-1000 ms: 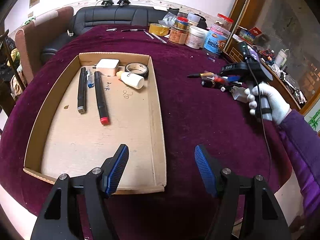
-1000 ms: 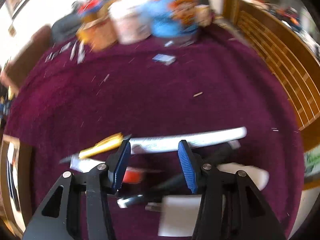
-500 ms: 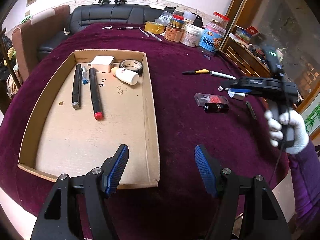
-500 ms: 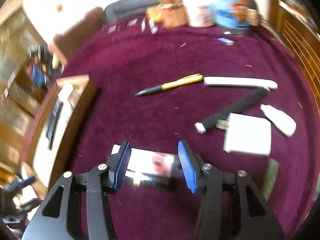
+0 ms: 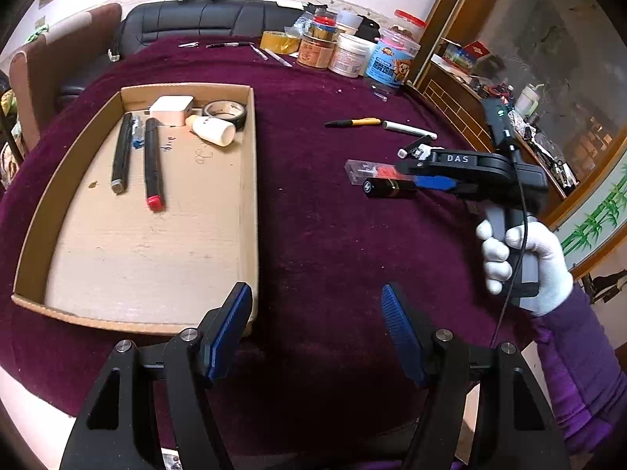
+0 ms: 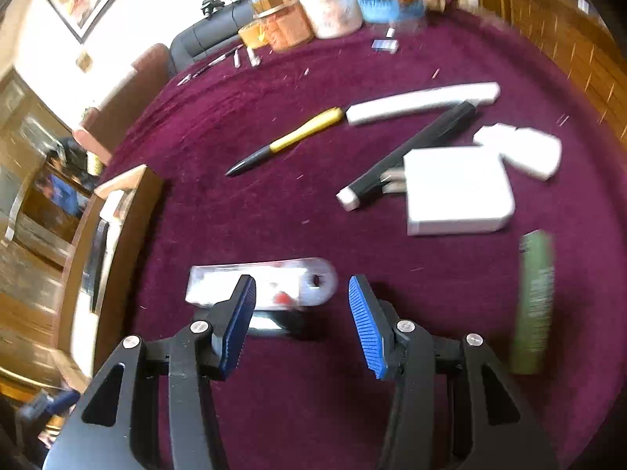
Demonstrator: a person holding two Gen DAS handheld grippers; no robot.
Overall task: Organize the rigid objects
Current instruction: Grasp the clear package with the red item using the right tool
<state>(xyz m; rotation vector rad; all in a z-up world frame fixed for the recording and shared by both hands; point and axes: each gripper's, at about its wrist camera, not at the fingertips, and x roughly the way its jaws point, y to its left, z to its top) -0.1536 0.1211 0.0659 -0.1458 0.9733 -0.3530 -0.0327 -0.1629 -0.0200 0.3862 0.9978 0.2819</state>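
**Right gripper lines up on the next piece for the cardboard tray**

At the left of the left wrist view lies the shallow brown cardboard tray (image 5: 250, 203) on the dark purple velvet tablecloth (image 5: 321, 243). Its far end already holds two long black markers (image 5: 120, 152), a white square charger (image 5: 171, 111), a roll of black tape (image 5: 225, 111) and a small white bottle (image 5: 213, 131). Handwriting in blue ink shows on the tray floor beside the markers; I cannot read it.

The left gripper (image 5: 313, 333) hangs over the tray's near right corner, jaws apart with nothing between them.

Further right, loose items wait on the cloth: a yellow-and-black pen (image 6: 288, 141), a white marker (image 6: 423, 103), a black marker with a white end (image 6: 407, 156), a white power adapter (image 6: 456, 190) and a green cylindrical tube (image 6: 535, 301).

The right gripper (image 6: 301, 321), held in a white-gloved hand (image 5: 525, 262), points down at a clear plastic blister pack with a red insert (image 6: 262, 284) and a black glossy tube (image 5: 388, 188) just beside it. Its jaws are opening and press on nothing; the pack and tube show in the gap beyond the pads.

The step in hand looks like the approach for a pick. Next, the jaws should come down astride one of these two items, close, then carry it left into the tray.

The gripper body reads "DAS". Jar labels at the far edge are too small to read.
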